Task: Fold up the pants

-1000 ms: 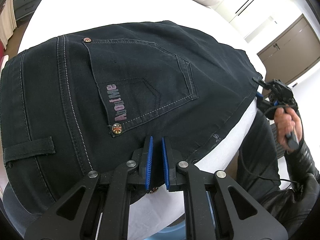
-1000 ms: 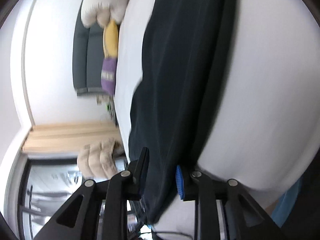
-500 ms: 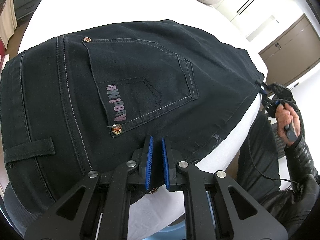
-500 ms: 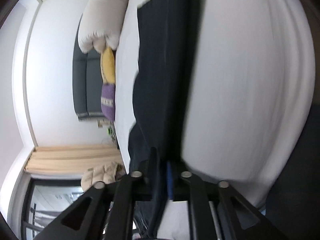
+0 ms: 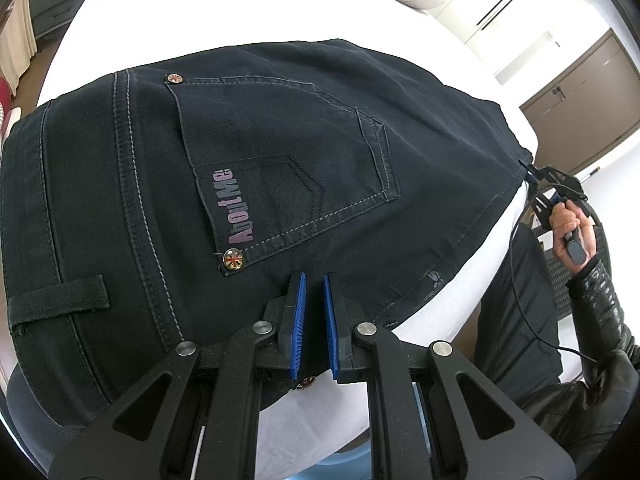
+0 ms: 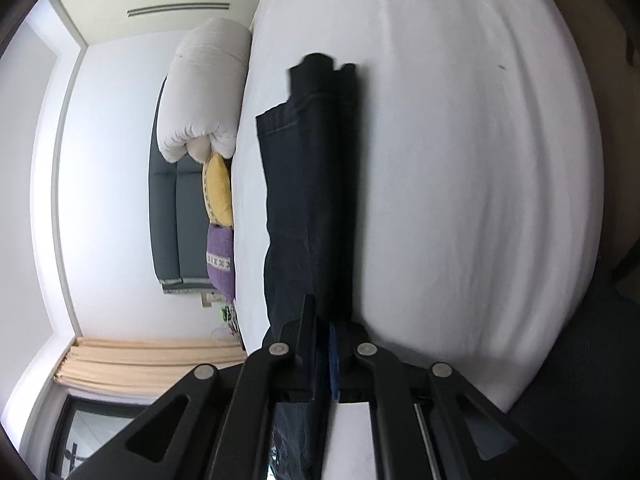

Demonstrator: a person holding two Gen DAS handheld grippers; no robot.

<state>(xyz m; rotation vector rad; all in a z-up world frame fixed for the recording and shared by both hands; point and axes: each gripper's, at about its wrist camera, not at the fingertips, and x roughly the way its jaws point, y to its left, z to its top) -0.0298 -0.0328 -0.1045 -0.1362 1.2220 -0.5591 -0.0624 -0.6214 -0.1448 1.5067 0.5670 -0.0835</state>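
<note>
Dark navy pants [image 5: 248, 168] lie on a white bed, back pocket with "AboutMe" print facing up. My left gripper [image 5: 315, 284] is shut on the pants' edge near the waist, blue pads pinching the fabric. My right gripper [image 6: 322, 320] is shut on the pants' leg edge [image 6: 312, 208]; the legs stretch away from it, folded lengthwise. In the left wrist view the right gripper [image 5: 538, 184] shows at the far right, held by a hand, clamped on the pants' far end.
The white bed sheet [image 6: 480, 184] spreads to the right of the pants. A white duvet [image 6: 208, 88], a yellow pillow [image 6: 218, 188] and a purple pillow [image 6: 220, 260] lie against a grey headboard. A brown cabinet [image 5: 580, 92] stands beyond the bed.
My right gripper closed on the pants' leg edge and pulled the fabric straight, with more of the legs now showing. The left gripper stayed shut and still.
</note>
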